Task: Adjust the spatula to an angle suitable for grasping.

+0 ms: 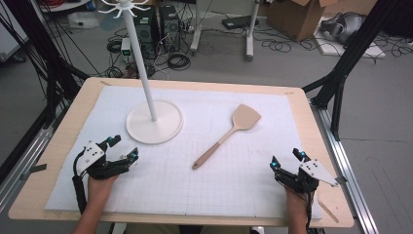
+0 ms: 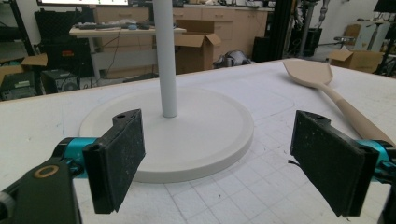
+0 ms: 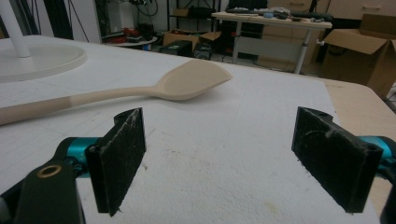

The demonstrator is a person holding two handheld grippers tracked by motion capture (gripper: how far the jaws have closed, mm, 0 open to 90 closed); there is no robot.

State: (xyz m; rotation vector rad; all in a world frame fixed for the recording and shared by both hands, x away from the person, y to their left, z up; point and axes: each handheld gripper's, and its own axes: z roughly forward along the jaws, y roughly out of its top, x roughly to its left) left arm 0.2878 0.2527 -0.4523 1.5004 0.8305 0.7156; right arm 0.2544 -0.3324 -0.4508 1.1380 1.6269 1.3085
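From the high view, a wooden table [image 1: 58,146] carries a white gridded mat [image 1: 243,185]. A beige spatula [image 1: 229,134] lies flat on the mat right of centre, its blade toward the far right and its handle end pointing toward the near middle. To its left stands a white rack [image 1: 148,97], a thin pole rising from a round flat base, with hooks at the top. The left gripper [image 1: 122,148] rests low over the mat at the near left, held by a hand [image 1: 100,187], just in front of the rack's base; its fingers stand wide with nothing between them. The right gripper [image 1: 286,160] sits at the near right corner, well apart from the spatula, its fingers also spread wide and empty.

In the left gripper view, the two black fingers [image 2: 119,158] stand far apart over the mat. The rack's round base [image 2: 205,135] lies just ahead between them, the pole [image 2: 166,56] rising from its middle. The spatula [image 2: 327,88] lies farther off to the right, apart from the base.

In the right gripper view, the fingers [image 3: 121,158] are wide open over bare mat. The spatula [image 3: 177,84] lies ahead and to the left, blade toward the middle, handle running off the left edge. The rack's base [image 3: 42,58] shows at the far left.
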